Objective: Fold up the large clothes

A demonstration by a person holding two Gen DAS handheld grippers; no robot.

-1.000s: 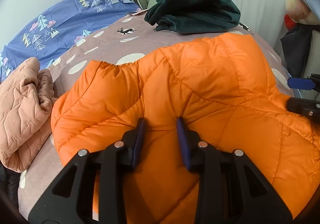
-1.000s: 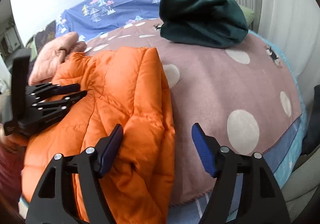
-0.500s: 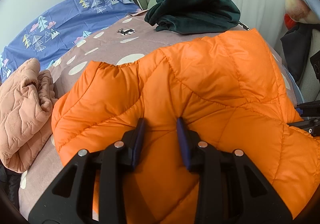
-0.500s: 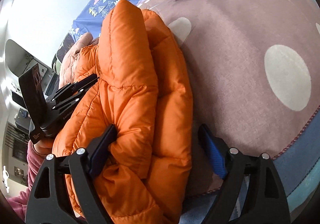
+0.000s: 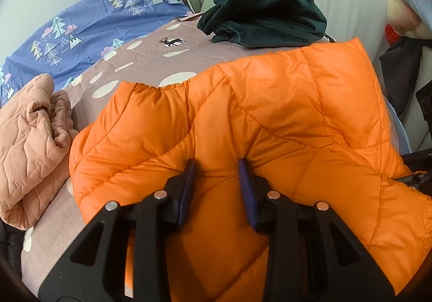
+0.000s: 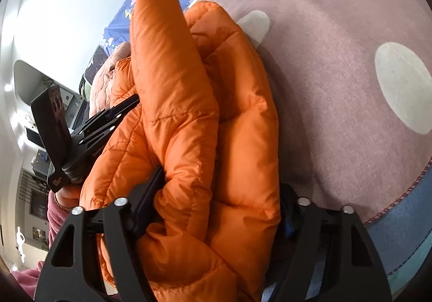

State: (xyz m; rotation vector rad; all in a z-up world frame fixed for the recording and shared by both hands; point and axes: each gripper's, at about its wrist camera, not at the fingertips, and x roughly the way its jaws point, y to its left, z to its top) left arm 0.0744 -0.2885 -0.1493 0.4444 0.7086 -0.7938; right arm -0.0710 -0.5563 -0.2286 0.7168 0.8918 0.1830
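Observation:
An orange puffer jacket [image 5: 270,118] lies bunched on the bed, its right part folded up. My left gripper [image 5: 217,167] is shut on a thick fold of the jacket at its near edge. In the right wrist view the jacket [image 6: 194,118] fills the middle. My right gripper [image 6: 218,199] has its jaws around a thick bundle of the jacket's near edge, both pads pressed into the fabric. The left gripper [image 6: 129,102] shows at the left of that view, held by a hand in a pink sleeve.
The bed has a mauve cover with pale dots [image 5: 151,59] [image 6: 351,72]. A dark green garment [image 5: 264,13] lies at the far side. A peach quilted garment [image 5: 29,140] lies at the left. A blue patterned sheet [image 5: 89,21] lies behind. The bed's blue edge [image 6: 405,221] runs at the right.
My right gripper came down and forward onto the jacket's near edge and closed around a thick bundle. The jacket's right side rose into a fold. The left gripper kept its hold.

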